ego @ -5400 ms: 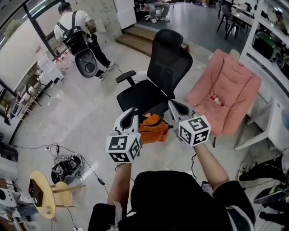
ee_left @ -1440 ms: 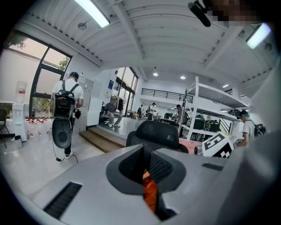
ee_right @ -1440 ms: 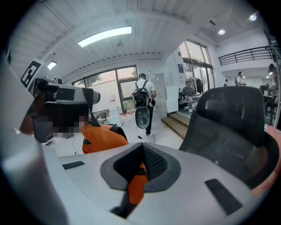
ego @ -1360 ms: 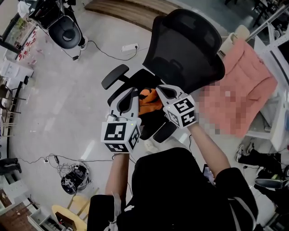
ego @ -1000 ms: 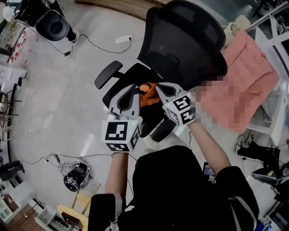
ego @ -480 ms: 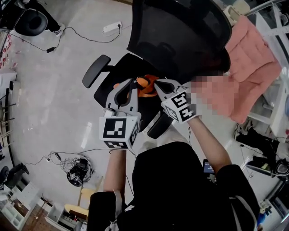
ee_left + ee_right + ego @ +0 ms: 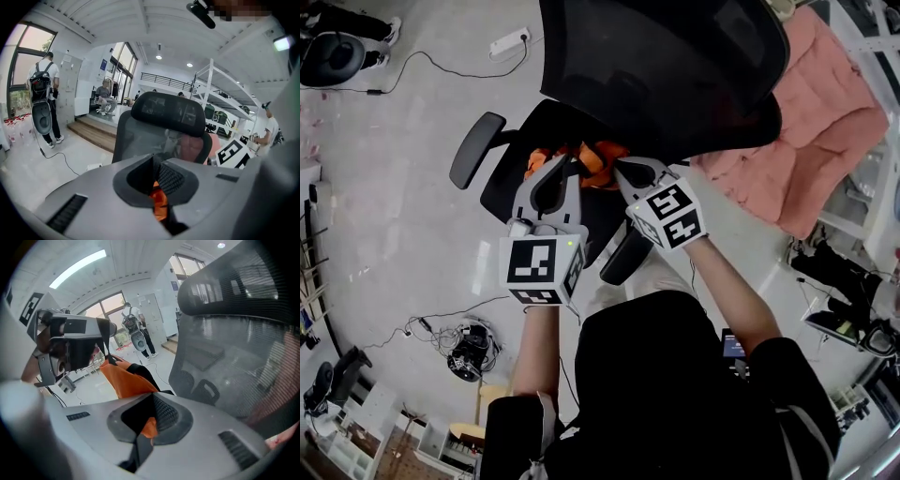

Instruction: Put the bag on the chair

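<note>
Closest to us, our dark sleeves (image 7: 675, 394) run out to two hand-held tools, each with a marker cube at its rear. The left gripper (image 7: 566, 159) and the right gripper (image 7: 620, 170) sit side by side, tips nearly level and pointing down toward the chair.

In the left gripper view, the left gripper (image 7: 157, 185) has its jaws clenched on a fold of orange cloth, which pokes out just below the ribbed pad. In the right gripper view, the right gripper (image 7: 149, 422) is clamped the same way, with orange fabric pinched between its pads. So both tools grasp the bag (image 7: 592, 156), one on each side.

The bag (image 7: 125, 379) hangs between the two tips as a bunched orange bundle with a dark strap at its upper edge. It sits over the black seat (image 7: 546, 124) of the chair (image 7: 666, 66), in front of the backrest. We cannot tell whether its underside touches the seat.

Beyond it, the mesh backrest (image 7: 159, 136) rises with its headrest on top, and an armrest (image 7: 474, 150) juts out to the left. A pink cushion (image 7: 811, 141) lies just right of the chair. On the pale floor (image 7: 403, 216) lie a white power strip (image 7: 508, 42) and a tangle of cables (image 7: 461, 342). Farthest off, a person with a backpack (image 7: 44, 91) stands by the windows.
</note>
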Tool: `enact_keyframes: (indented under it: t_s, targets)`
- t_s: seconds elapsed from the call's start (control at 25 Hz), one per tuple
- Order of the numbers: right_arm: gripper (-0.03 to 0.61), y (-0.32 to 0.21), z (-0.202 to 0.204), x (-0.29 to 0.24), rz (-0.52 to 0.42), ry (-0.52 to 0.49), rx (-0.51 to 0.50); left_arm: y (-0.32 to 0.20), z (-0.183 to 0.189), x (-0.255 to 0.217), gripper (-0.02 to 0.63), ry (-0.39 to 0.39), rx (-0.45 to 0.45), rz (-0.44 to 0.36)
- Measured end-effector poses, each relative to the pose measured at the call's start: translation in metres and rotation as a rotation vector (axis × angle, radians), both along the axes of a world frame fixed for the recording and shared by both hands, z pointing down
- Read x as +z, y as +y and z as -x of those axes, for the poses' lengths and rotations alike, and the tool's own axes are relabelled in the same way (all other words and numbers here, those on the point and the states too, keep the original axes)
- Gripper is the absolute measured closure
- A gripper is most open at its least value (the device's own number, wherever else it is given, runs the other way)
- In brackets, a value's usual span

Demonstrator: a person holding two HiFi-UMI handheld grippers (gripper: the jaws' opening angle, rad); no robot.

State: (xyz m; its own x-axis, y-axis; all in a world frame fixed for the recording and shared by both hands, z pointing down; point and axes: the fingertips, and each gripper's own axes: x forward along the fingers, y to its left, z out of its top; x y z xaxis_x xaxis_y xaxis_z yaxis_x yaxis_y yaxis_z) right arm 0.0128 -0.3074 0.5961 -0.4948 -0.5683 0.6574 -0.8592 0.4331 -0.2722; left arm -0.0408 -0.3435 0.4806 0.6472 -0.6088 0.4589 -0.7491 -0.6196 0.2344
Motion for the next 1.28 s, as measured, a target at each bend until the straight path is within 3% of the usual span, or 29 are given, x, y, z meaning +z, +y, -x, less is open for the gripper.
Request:
enact_keyframes:
  t_s: [1.28]
  targets:
    - [0.577, -0.026, -0.079, 0.057, 0.072, -0.06, 0.213, -0.073, -0.118, 0.062, 0.607, 0.048, 0.154, 0.058]
